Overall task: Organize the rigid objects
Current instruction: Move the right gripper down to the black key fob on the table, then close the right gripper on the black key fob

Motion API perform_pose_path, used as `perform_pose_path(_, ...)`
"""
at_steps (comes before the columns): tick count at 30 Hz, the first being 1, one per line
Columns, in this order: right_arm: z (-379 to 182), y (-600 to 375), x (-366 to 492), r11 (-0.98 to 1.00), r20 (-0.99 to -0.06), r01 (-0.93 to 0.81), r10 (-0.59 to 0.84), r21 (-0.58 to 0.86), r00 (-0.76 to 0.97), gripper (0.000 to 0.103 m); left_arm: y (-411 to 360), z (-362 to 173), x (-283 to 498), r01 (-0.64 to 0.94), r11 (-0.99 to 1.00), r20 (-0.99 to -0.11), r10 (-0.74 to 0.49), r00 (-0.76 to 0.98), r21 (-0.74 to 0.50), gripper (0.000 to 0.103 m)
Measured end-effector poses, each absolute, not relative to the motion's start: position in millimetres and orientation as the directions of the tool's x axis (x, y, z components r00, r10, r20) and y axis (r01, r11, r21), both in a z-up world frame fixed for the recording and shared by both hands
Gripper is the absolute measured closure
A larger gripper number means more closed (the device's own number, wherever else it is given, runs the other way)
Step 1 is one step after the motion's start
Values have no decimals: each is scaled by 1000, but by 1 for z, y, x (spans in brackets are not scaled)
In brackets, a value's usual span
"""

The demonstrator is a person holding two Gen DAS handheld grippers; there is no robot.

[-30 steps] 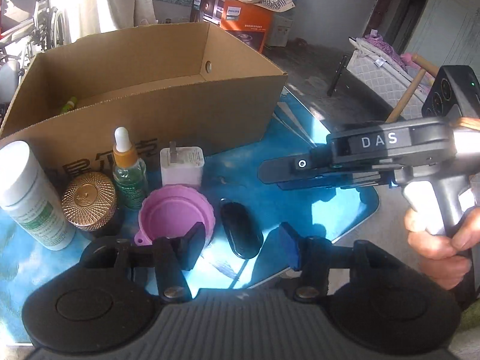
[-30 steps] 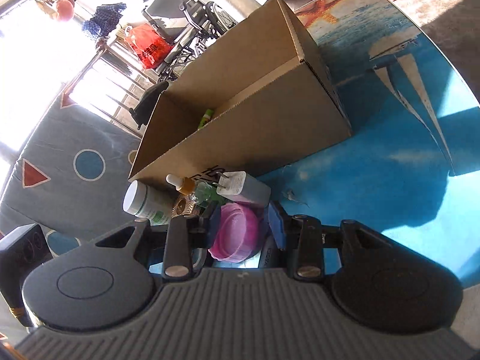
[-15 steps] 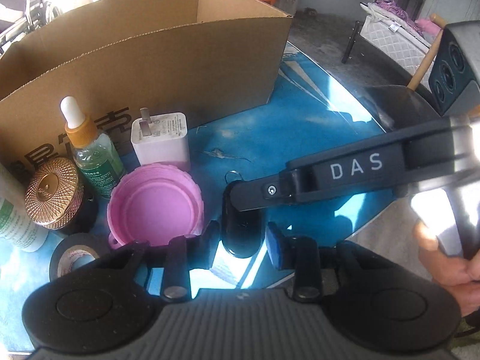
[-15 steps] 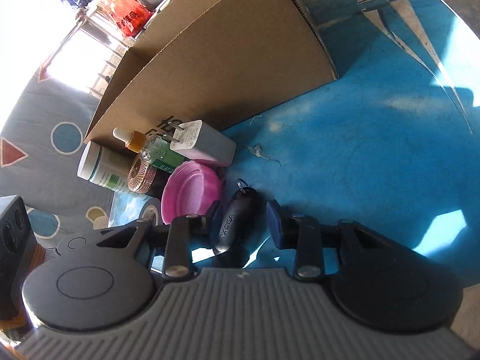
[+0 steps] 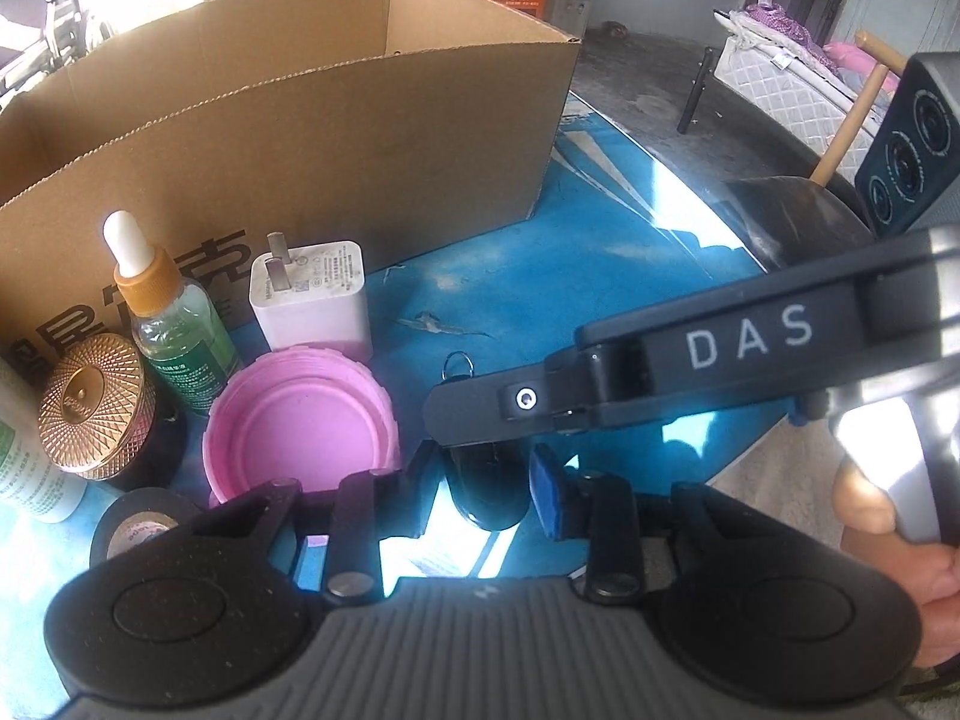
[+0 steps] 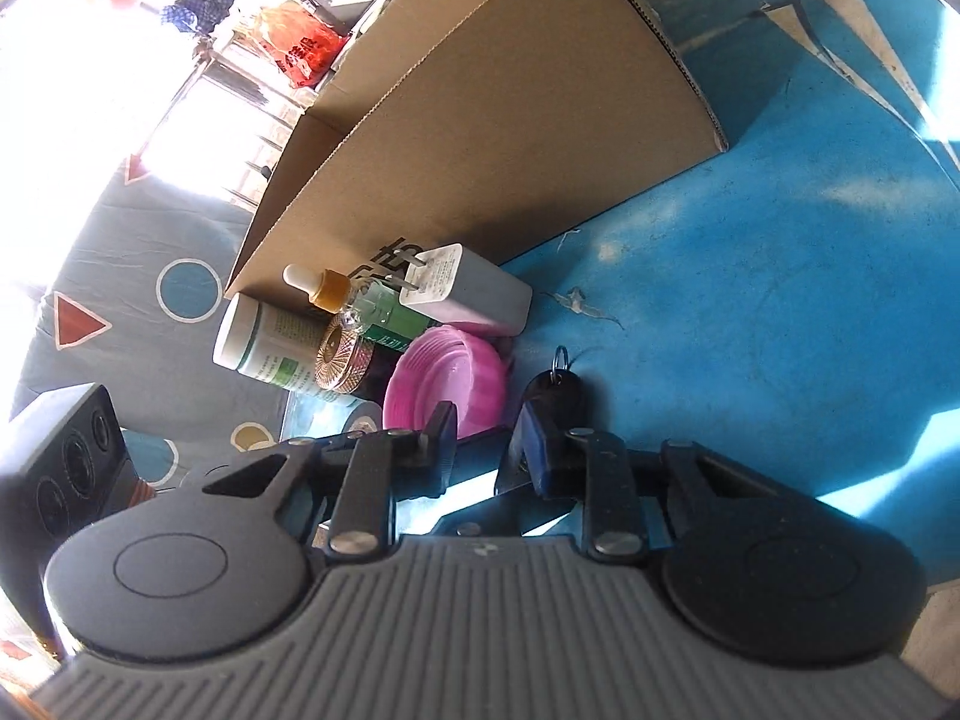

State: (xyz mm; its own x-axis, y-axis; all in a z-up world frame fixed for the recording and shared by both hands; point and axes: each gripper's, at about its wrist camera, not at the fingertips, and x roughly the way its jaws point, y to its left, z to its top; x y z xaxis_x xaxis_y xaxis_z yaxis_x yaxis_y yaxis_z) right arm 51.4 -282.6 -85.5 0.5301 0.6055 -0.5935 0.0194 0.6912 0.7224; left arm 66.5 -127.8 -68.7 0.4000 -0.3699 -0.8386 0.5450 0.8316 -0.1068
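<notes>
**Black key fob caught at the tips of both tongs**

The key fob (image 5: 486, 486) lay flat on the blue table (image 5: 600, 276) between the pads of the left tongs (image 5: 483, 474), which had drawn in narrow and seemed to press its two sides. Its ring end pointed away from them. The right tongs (image 6: 486, 438), held in a right hand (image 5: 888, 540), reached across the fob's far end with jaws closing. From their own camera the fob sat just past the right-hand pad, not plainly between the two. Left of the left tongs' tips were a pink lid (image 5: 300, 426) and a tape roll (image 5: 138, 528). Beyond those stood a white charger (image 5: 312, 300), a dropper bottle (image 5: 174, 330) and a gold-lidded jar (image 5: 90, 408). Farther ahead was the cardboard box (image 5: 360, 150) (open-topped).
</notes>
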Motion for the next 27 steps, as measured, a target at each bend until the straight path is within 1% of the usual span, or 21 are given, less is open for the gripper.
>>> perform_pose_path(3,-83,-285,50,713,-617,40,575,700,538,79,-126,-68,67,542,833,-837,-373,400,-112,71)
perform_pose_path(8,-78,-290,44,761,-661,70,510,645,550,78,-126,-69,68,545,830,-835,-382,396,-122,71)
perform_pose_path(12,-88,-289,44,755,-677,93,518,649,522,78,-123,-68,70,542,821,-831,-422,363,-180,70)
perform_pose_path(13,-91,-289,44,744,-675,101,529,661,515,76,-123,-68,71,540,821,-830,-425,361,-186,69)
perform_pose_path(16,-96,-292,42,714,-650,109,550,692,524,75,-126,-68,69,551,818,-832,-415,368,-165,68)
perform_pose_path(17,-97,-294,42,698,-639,115,561,707,527,74,-127,-68,68,554,817,-833,-411,371,-156,66)
perform_pose_path(19,-100,-298,41,658,-607,119,589,743,533,70,-130,-68,66,562,816,-836,-400,377,-136,65)
perform_pose_path(20,-100,-300,40,645,-593,116,598,755,539,70,-131,-68,65,565,814,-837,-396,378,-130,65)
perform_pose_path(23,-100,-302,39,559,-505,79,669,825,545,71,-133,-67,64,575,807,-837,-404,368,-137,64)
perform_pose_path(27,-96,-293,41,591,-521,58,656,805,546,73,-138,-67,61,586,802,-841,-393,371,-116,64)
